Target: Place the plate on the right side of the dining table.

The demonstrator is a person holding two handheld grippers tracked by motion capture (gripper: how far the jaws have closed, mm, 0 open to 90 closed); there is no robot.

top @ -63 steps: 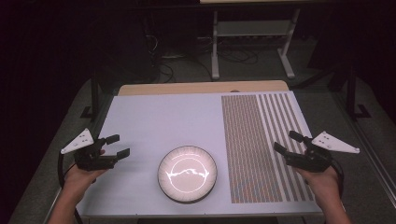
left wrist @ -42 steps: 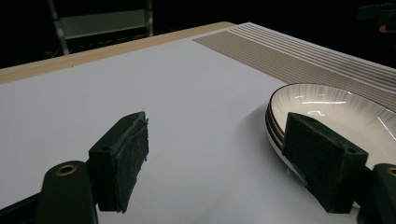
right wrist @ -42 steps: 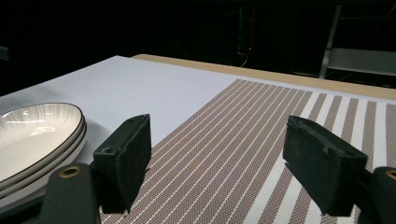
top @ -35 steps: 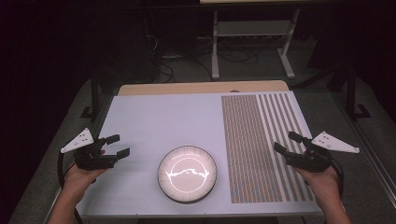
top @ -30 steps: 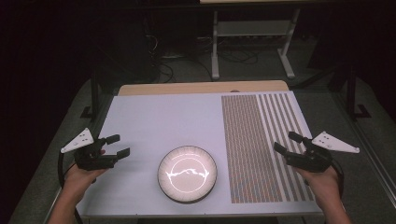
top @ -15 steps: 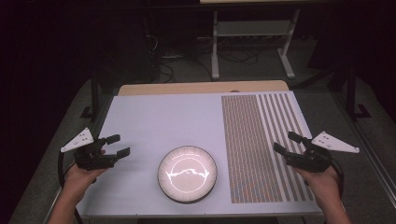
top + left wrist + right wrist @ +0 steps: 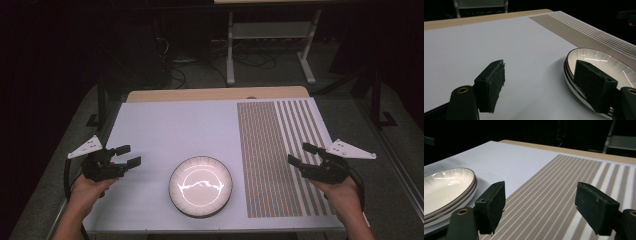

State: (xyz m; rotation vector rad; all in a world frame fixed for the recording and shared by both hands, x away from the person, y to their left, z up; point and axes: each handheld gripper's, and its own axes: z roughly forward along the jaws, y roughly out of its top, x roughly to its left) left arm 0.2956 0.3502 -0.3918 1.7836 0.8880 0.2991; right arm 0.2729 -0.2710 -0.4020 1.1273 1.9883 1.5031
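**A:** What's hard to make out here?

**B:** Everything beyond the table (image 7: pixel 150 120) is dim; a metal stand (image 7: pixel 270 35) and loose cables (image 7: pixel 190 70) on the floor behind the far edge are only faintly readable. In the right gripper view the stacked plates (image 7: pixel 446 187) run off the left side of the picture, and in the left gripper view one black pad (image 7: pixel 594 87) covers part of their near rim. The rims look like two plates, maybe more; I cannot tell the count. Glare on the top plate hides any pattern in the high view, though fine radial lines show in the left gripper view.

**A:** Where do the plates sit?

**B:** On the pale mat (image 7: pixel 165 130), near the table's near edge, about midway between its left and right edges, just left of the brown-striped part of the mat (image 7: pixel 280 150).

**A:** And the tools?

**B:** The left gripper (image 7: pixel 125 156) hangs over the near left part of the surface, jaws spread wide with nothing between them, apart from the plates. The right gripper (image 7: pixel 301 154) hovers over the striped part close to the right edge, likewise spread and empty. The left hand (image 7: pixel 87 192) and right hand (image 7: pixel 342 197) come in from below.

**A:** Room to move?

**B:** The whole far half of the mat is bare up to the strip of wooden tabletop (image 7: pixel 215 94) along the far edge. Bare mat lies between each gripper and the plates. The plates' near rim comes close to the near edge.
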